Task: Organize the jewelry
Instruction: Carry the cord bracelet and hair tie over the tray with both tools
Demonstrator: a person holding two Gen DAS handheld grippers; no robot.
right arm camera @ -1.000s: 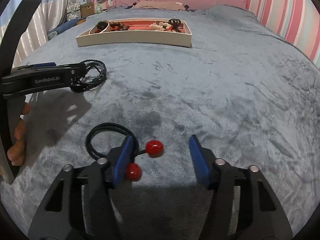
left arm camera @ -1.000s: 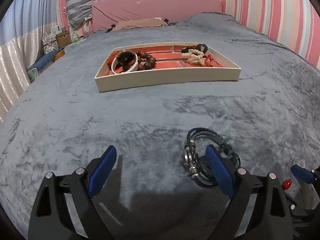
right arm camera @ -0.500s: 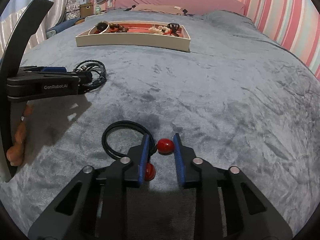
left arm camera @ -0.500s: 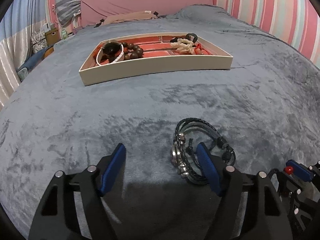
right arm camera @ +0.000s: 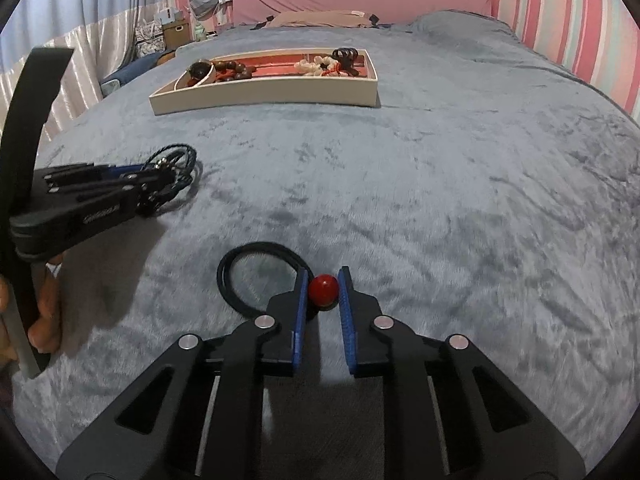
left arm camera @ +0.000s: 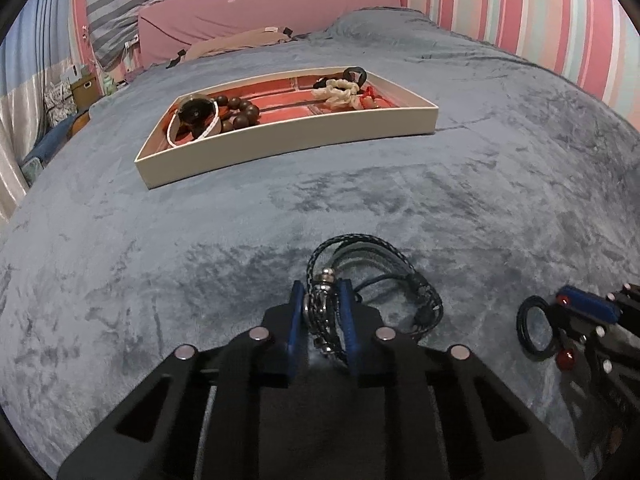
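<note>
My left gripper is shut on a dark braided bracelet with a silver clasp, which rests on the grey bedspread. My right gripper is shut on the red bead of a black hair tie, whose loop lies to the left of the fingers. The hair tie and right gripper also show at the right edge of the left wrist view. The left gripper with the bracelet shows at the left of the right wrist view. A cream jewelry tray with a red lining sits further up the bed.
The tray holds a brown bead bracelet, a white ring bracelet, a cream scrunchie and a black hair tie. A pink headboard and a striped wall stand beyond. Boxes stand by the bed's left side.
Both grippers have closed. The left fingers have shut on the braided bracelet's clasp. The right fingers have shut on the hair tie's red bead.
</note>
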